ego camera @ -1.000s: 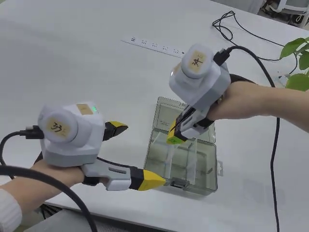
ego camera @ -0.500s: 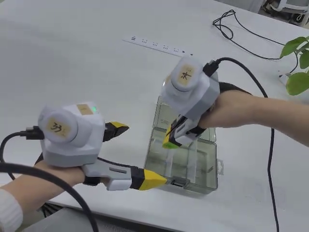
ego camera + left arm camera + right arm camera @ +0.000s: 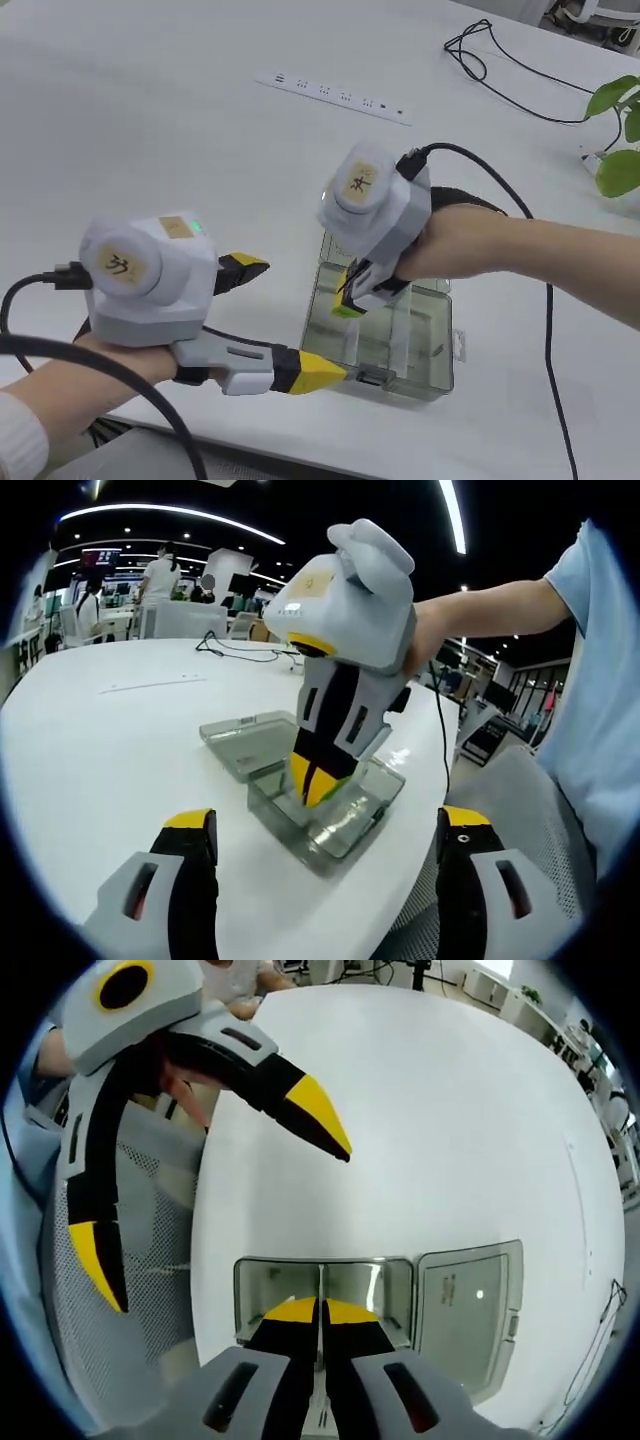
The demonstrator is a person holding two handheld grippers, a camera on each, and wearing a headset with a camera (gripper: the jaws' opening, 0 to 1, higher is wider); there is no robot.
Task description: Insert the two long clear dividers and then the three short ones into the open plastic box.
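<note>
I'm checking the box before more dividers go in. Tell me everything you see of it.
The box is clear, green-tinted plastic, shallow and rectangular, flat on the white table near its front edge. Its lid lies open behind it. Clear dividers stand inside; a latch sits on the front wall. The right gripper's shut tips dip into it.

Bright, even overhead light; soft shadows on the white table (image 3: 180, 120); gripper views bend at edges.
</note>
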